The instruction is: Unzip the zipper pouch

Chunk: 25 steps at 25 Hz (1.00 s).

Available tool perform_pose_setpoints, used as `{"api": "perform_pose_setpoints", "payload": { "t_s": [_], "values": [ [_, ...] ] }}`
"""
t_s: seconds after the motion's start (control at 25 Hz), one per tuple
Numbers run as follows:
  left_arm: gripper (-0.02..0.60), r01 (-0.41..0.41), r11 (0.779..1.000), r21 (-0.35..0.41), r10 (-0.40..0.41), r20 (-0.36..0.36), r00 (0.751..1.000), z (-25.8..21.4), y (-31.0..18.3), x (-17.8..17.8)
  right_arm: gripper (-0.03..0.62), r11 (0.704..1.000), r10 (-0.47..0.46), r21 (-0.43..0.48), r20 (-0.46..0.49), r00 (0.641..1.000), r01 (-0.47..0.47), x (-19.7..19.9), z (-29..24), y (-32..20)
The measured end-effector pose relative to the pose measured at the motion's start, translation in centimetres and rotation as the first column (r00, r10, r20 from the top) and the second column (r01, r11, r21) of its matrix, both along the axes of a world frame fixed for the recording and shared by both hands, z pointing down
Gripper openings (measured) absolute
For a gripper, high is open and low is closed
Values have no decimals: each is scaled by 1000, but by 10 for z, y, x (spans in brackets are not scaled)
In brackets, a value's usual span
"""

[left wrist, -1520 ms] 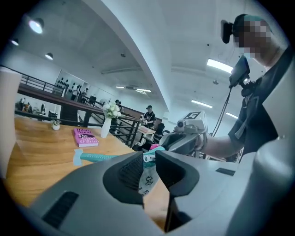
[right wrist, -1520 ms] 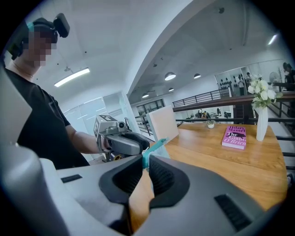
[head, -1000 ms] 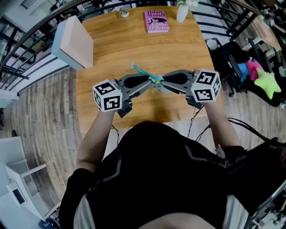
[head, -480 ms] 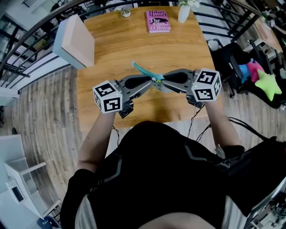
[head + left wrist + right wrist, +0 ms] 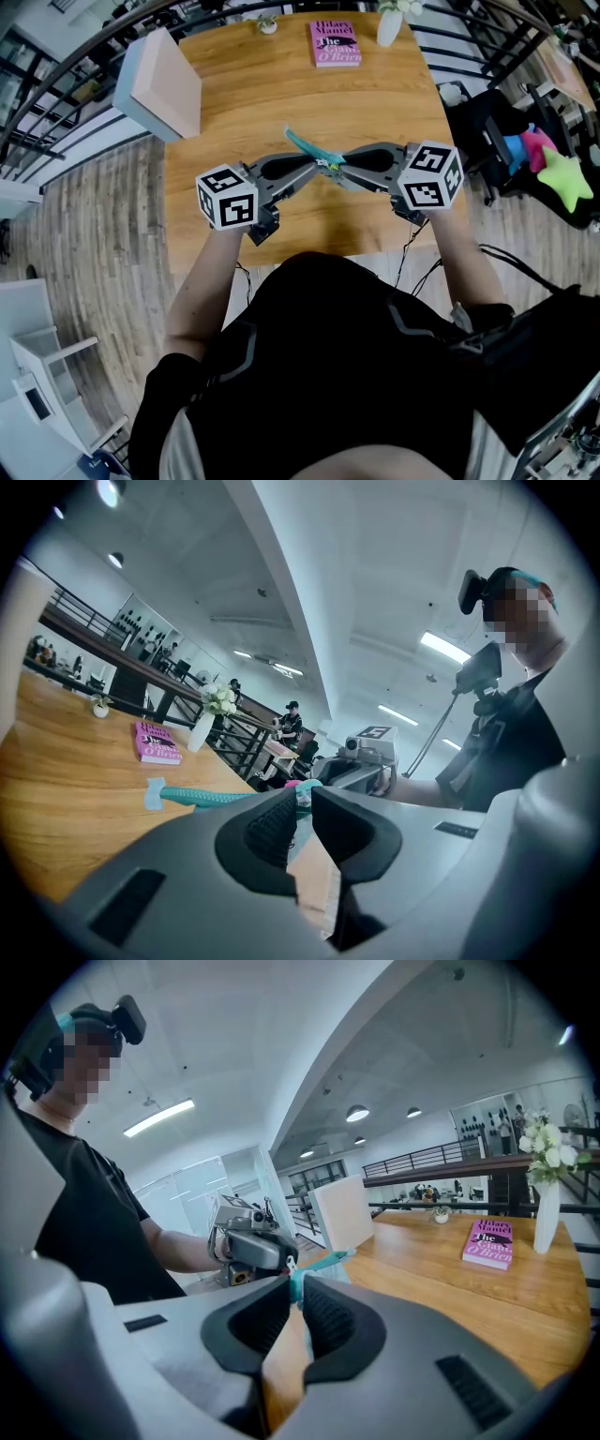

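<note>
The slim teal fabric zipper pouch [image 5: 307, 150] is held up over the honey-coloured wooden table [image 5: 272, 94]. It is pinched at its near end, where the two grippers meet tip to tip. Its free length slants away beyond the jaws and ends in a pale blue tab.

The left gripper [image 5: 302, 797] has just been closing its jaws. They stand narrow, with the ribbed pads nipping the pouch's end at their very tips. The right gripper [image 5: 296, 1283] faces it, just as narrow, clamped on a teal edge of that same end. Which one has the slider and which the fabric is too small to tell.

To open it well, I judge that the slider should be drawn straight along the teeth, out toward the tab. The other gripper should anchor the fabric just behind it and not give. Both holds are shallow, so a sharp tug may slip; steady tension suits better, with the limp cloth kept taut so it does not bunch.

Nothing crowds the move. A pink paperback book [image 5: 335, 43] and a white vase of flowers [image 5: 389, 26] sit well beyond the jaws, and a pale slab-sided box [image 5: 159, 84] stands off past the left gripper's outer side.
</note>
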<state>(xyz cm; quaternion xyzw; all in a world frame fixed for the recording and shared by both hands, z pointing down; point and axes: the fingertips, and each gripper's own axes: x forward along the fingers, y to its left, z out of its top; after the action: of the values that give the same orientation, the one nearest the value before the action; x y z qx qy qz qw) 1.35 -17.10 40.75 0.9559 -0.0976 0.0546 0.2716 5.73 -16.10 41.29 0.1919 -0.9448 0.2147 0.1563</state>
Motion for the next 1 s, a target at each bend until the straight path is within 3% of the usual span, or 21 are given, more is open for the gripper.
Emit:
{"api": "perform_pose_setpoints", "payload": {
  "t_s": [0.28, 0.44, 0.52, 0.68, 1.0],
  "values": [
    [71, -8, 1000, -12, 8, -8, 1000, 2, -1, 0, 52, 1000, -18, -8, 14, 1000, 18, -3, 1, 1],
    [71, -57, 998, 6, 57, -35, 998, -4, 11, 2, 52, 1000, -16, -12, 14, 1000, 17, -4, 2, 1],
    [71, -72, 997, 27, 72, -13, 997, -3, 14, 6, 52, 1000, -18, -11, 12, 1000, 18, -4, 2, 0],
    [71, -22, 998, 60, 20, 32, 999, 0, 8, 7, 52, 1000, -23, -6, -2, 1000, 23, -5, 3, -1],
    [71, 48, 997, 63, -51, 53, 997, -1, -6, -1, 52, 1000, -29, -7, 12, 1000, 29, -5, 1, -3]
  ]
}}
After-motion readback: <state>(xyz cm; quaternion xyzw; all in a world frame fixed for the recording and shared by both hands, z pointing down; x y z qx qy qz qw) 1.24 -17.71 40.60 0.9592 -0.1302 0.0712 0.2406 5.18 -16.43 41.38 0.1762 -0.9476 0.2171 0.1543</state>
